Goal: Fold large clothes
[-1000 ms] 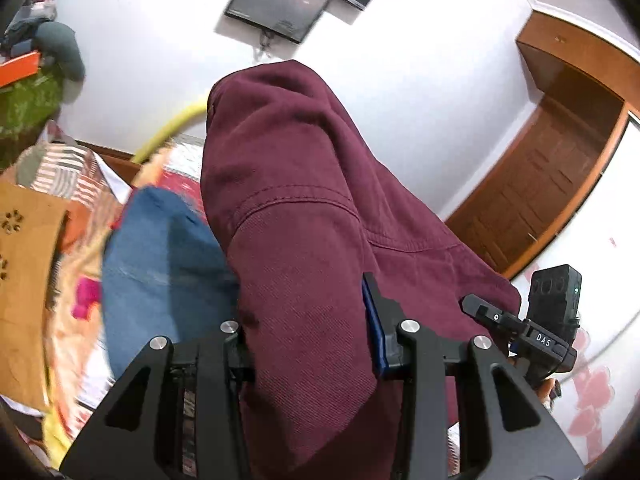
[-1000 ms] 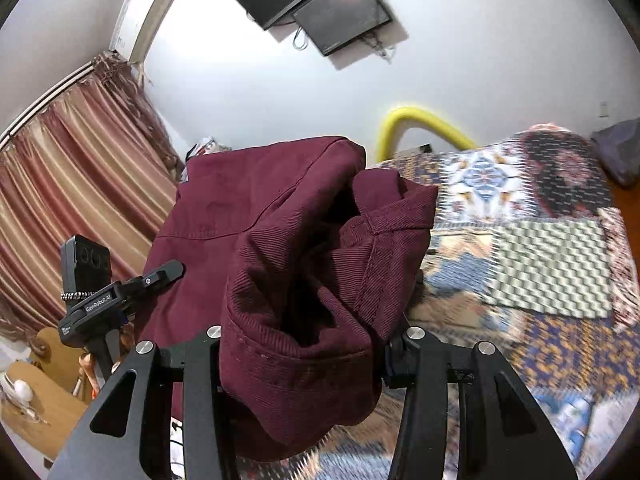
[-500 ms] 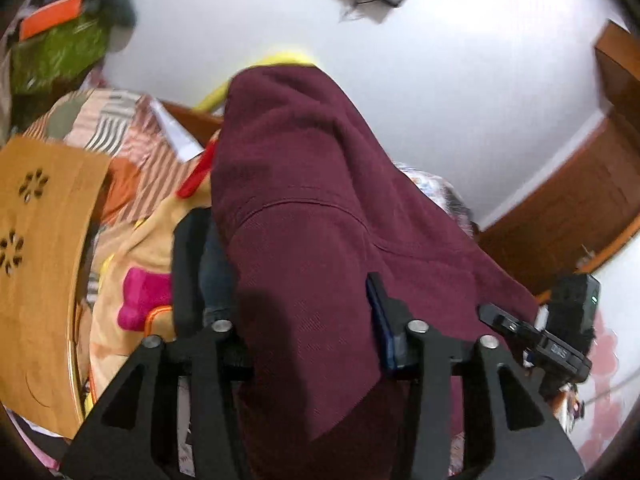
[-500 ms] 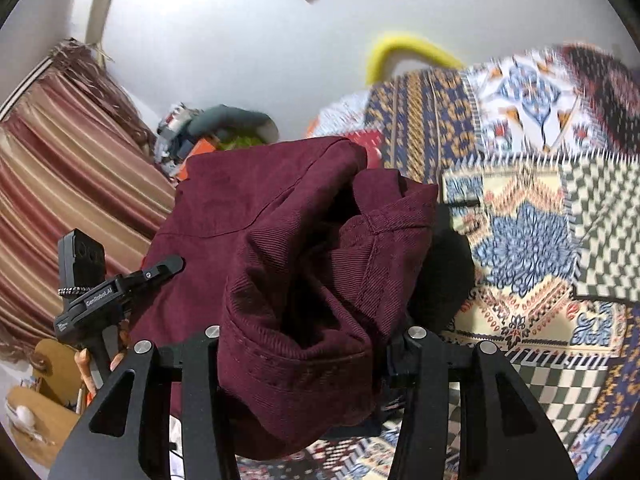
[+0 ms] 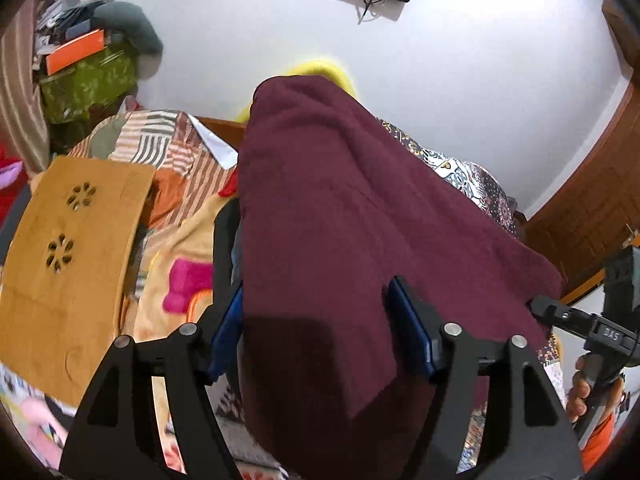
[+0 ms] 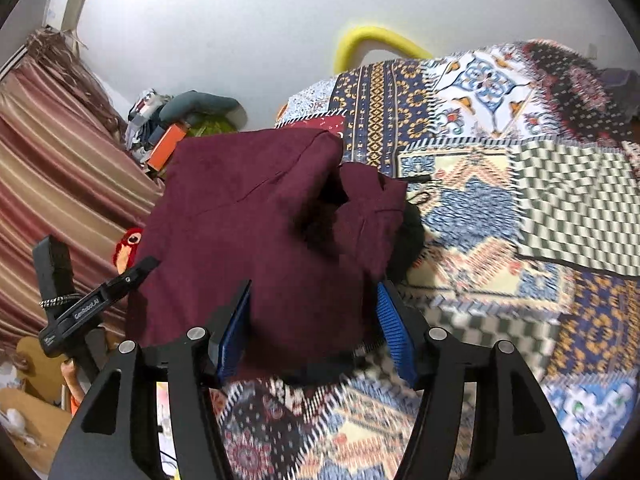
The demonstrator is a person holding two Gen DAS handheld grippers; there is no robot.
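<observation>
Both grippers have dropped toward the patchwork bedspread (image 6: 532, 184), jaws just opening. Maroon garment (image 5: 360, 208) still bunched between them, long axis from 6 toward 12 o'clock. Left gripper (image 5: 316, 332) and right gripper (image 6: 314, 320) each partly spread; can't tell whether the pads still press the cloth.
</observation>
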